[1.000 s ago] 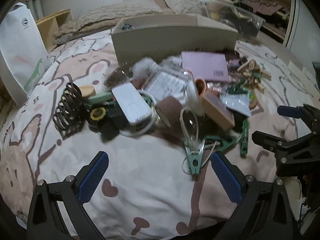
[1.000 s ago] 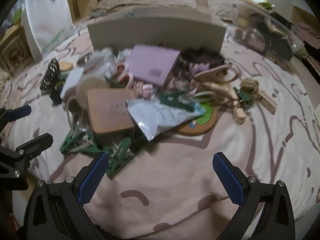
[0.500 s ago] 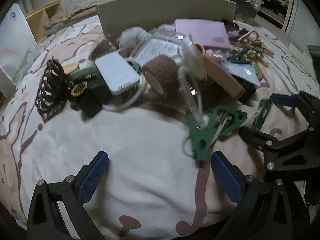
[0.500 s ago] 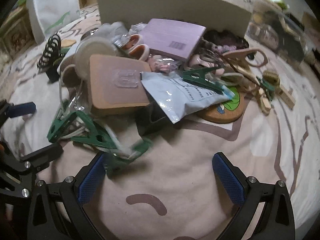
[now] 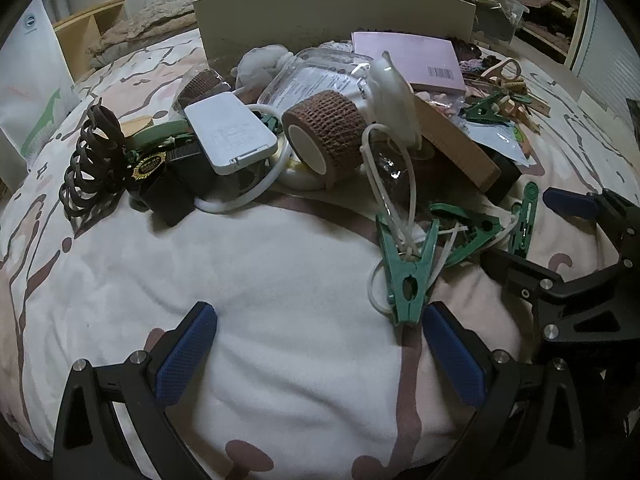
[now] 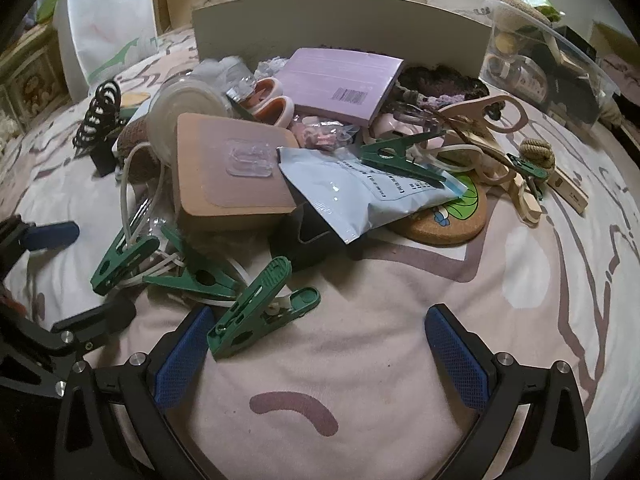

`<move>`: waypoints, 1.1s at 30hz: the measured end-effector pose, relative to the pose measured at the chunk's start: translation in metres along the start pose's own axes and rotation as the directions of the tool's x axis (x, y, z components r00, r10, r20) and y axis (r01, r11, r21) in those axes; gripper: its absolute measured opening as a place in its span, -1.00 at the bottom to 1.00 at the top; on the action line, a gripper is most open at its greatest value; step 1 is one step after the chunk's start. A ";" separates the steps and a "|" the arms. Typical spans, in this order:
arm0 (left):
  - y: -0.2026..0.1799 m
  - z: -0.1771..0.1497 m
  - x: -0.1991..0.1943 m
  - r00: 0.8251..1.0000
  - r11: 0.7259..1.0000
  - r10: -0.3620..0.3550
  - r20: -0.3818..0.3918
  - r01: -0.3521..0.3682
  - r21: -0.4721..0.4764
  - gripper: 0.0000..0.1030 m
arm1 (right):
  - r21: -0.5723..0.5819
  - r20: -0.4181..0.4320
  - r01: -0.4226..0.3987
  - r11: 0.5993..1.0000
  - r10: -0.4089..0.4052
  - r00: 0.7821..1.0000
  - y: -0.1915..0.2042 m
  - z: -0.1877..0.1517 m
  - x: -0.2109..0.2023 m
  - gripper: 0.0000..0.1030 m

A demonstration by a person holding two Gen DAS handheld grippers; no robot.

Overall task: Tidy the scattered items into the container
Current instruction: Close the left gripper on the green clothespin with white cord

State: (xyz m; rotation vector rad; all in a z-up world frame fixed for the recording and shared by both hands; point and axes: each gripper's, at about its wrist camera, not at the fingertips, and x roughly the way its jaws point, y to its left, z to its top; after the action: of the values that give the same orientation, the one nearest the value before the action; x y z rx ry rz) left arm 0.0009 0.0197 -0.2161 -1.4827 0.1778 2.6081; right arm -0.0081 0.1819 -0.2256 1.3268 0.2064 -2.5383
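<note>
Here green clothespins front the pile, touching the right claw.

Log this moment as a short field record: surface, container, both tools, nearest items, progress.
surface: patterned bedspread
container: beige box behind the pile, its inside hidden
left tool: open, holding nothing, over the bedspread
right tool: open, holding nothing
nearest to left tool: green clothespin tangled in white cord, beside its right finger
nearest to right tool: green clothespin by its left finger
progress: pile lies outside the box
</note>
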 end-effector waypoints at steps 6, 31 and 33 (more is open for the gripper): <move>0.004 0.001 -0.005 1.000 0.999 -0.020 0.012 0.021 -0.038 1.00 | 0.070 0.040 -0.018 0.997 0.015 0.999 -0.006 -0.001 -0.005 1.00; -0.016 0.021 -0.014 0.999 0.979 -0.035 0.028 0.040 -0.198 0.29 | 0.113 0.049 0.060 0.992 -0.066 0.997 -0.058 -0.020 -0.015 1.00; -0.016 0.023 -0.015 0.999 0.976 -0.036 0.028 0.042 -0.216 0.08 | 0.095 0.050 0.052 0.994 -0.057 0.997 -0.059 -0.021 -0.015 1.00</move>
State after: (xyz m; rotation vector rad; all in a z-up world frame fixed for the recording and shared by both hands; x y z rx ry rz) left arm -0.0083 0.0389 -0.1919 -1.5013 -0.1418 2.6835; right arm -0.0015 0.2455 -0.2251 1.3020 0.1159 -2.6547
